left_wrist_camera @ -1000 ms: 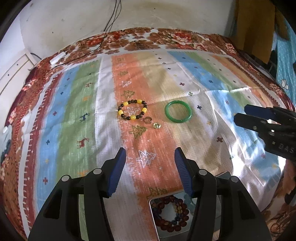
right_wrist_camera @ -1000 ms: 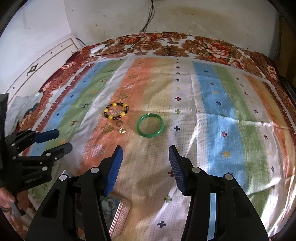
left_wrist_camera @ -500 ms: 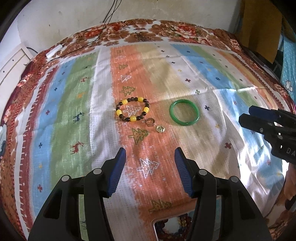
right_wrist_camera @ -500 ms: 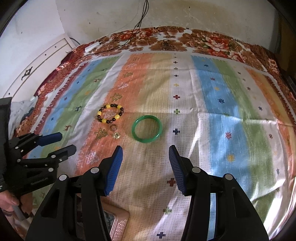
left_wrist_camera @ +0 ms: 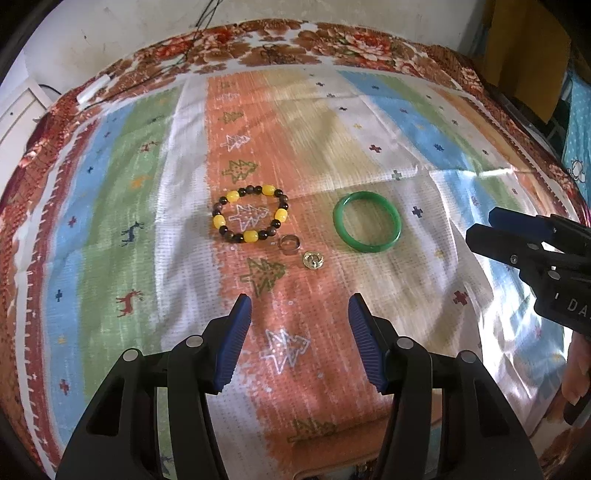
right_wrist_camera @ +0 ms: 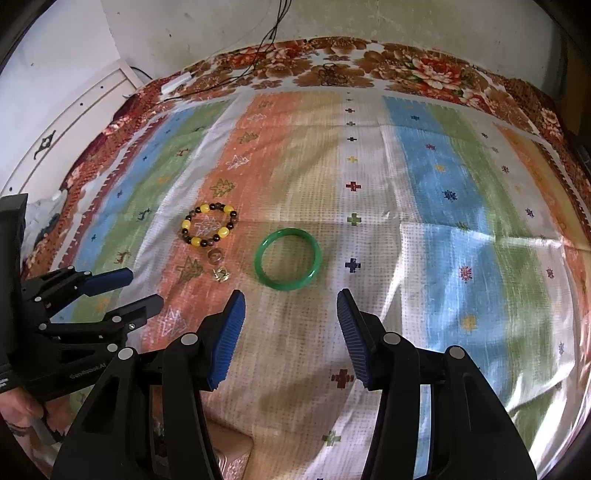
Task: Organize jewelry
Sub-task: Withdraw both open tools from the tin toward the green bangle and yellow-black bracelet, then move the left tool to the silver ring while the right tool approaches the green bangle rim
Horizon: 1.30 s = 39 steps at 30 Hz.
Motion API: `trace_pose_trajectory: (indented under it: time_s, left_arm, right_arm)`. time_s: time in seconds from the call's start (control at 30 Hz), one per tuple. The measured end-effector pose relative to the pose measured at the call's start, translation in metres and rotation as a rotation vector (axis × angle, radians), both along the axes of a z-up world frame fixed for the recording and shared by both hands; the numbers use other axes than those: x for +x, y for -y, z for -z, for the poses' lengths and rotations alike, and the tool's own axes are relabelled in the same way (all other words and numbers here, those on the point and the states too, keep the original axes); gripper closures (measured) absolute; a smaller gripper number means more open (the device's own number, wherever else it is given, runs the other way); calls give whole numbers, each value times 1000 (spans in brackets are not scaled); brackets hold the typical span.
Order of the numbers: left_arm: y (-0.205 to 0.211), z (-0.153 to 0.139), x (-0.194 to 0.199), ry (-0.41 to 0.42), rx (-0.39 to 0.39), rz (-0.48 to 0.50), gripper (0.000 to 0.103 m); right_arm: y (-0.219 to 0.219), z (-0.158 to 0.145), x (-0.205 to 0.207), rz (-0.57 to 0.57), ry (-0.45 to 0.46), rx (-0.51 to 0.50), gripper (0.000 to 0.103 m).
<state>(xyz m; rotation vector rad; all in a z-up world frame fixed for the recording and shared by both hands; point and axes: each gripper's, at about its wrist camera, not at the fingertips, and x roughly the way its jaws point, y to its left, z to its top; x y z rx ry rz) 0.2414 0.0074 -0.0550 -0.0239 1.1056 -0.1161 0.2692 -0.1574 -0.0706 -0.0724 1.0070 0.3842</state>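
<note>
Jewelry lies loose in a small cluster on a striped, tree-and-deer patterned cloth (left_wrist_camera: pixel 122 177): a beaded bracelet (left_wrist_camera: pixel 249 214) of yellow and dark beads, a plain small ring (left_wrist_camera: pixel 289 243) just beside it, a little gold-coloured piece (left_wrist_camera: pixel 313 260) next to that whose kind is too small to tell, and a green bangle (left_wrist_camera: pixel 367 221) a little apart to their right. All four rest flat and separate, none overlapping, which looks like a layout meant to let each be picked singly. The left claw (left_wrist_camera: pixel 300 341) hangs above the cloth with its blue pads spread wide and nothing between them, pointed toward the ring and gold piece; the right claw (right_wrist_camera: pixel 289 338) is likewise released and empty, lined up on the bangle, which sits just ahead of its pads. That pairing suggests each hand is aimed at its nearer item, though nothing is touched yet. At the bottom edge of the right wrist view a pinkish box (right_wrist_camera: pixel 231 456) shows partly behind the claw, probably where pieces are meant to go; its contents are hidden here. The cloth is creased and glossy where sunlight strikes it, spread over what seems a bed with a floral border (right_wrist_camera: pixel 406 70), against a stained pale wall (right_wrist_camera: pixel 369 18) with black cables (right_wrist_camera: pixel 271 35) hanging down it.
</note>
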Motion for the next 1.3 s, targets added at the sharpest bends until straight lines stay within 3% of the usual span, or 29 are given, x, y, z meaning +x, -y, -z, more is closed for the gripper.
trace_pose_trajectory:
  time_s: [0.9, 1.3]
  left_arm:
    - [11, 39, 53, -108, -72, 55, 48]
    - [17, 48, 69, -136, -59, 77, 48]
  right_arm:
    - [-6, 37, 47, 24, -91, -50, 51]
    - [-14, 47, 62, 13, -106, -69, 51]
